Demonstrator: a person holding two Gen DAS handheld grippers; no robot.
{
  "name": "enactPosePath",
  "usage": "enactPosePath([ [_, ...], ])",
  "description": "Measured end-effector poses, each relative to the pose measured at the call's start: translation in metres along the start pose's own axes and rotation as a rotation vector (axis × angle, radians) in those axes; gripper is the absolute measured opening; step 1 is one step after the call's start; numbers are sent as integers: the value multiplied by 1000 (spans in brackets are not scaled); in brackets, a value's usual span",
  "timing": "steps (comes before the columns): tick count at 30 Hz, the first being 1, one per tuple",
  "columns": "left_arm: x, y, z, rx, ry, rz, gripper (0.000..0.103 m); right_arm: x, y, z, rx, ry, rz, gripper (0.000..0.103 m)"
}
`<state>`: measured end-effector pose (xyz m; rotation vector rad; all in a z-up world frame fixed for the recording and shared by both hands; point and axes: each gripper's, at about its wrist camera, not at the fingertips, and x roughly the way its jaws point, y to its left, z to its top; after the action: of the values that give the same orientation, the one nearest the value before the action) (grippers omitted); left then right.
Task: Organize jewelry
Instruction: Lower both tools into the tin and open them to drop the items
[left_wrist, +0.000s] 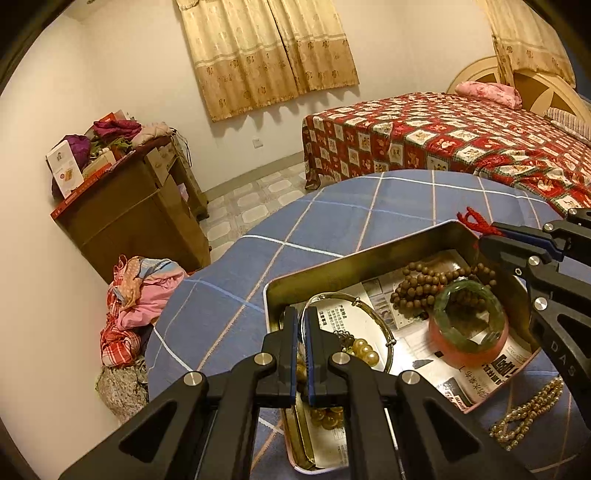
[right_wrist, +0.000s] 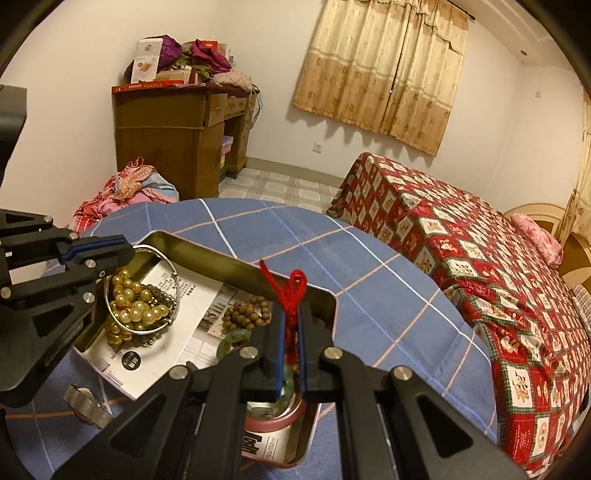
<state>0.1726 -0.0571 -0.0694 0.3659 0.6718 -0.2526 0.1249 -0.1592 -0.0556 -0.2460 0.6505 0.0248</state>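
On the blue-checked worktop (left_wrist: 332, 206), the left claw (left_wrist: 302, 325) is clamped on the silver bangle (right_wrist: 173, 295) inside the paper-lined tin (left_wrist: 354, 258), while the right claw (right_wrist: 290, 321) pinches a red cord (right_wrist: 291, 288) above the tin's far right corner.

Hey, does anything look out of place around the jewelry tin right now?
Yes. A pearl bead strand lies on the blue checked cloth outside the tin, and a metal-band watch sits out on the cloth too.
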Motion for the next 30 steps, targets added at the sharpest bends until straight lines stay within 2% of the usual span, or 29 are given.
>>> enactPosePath([
  [30, 11, -2, -14, -1, 29, -36, 5, 11, 12, -6, -12, 51, 27, 8],
])
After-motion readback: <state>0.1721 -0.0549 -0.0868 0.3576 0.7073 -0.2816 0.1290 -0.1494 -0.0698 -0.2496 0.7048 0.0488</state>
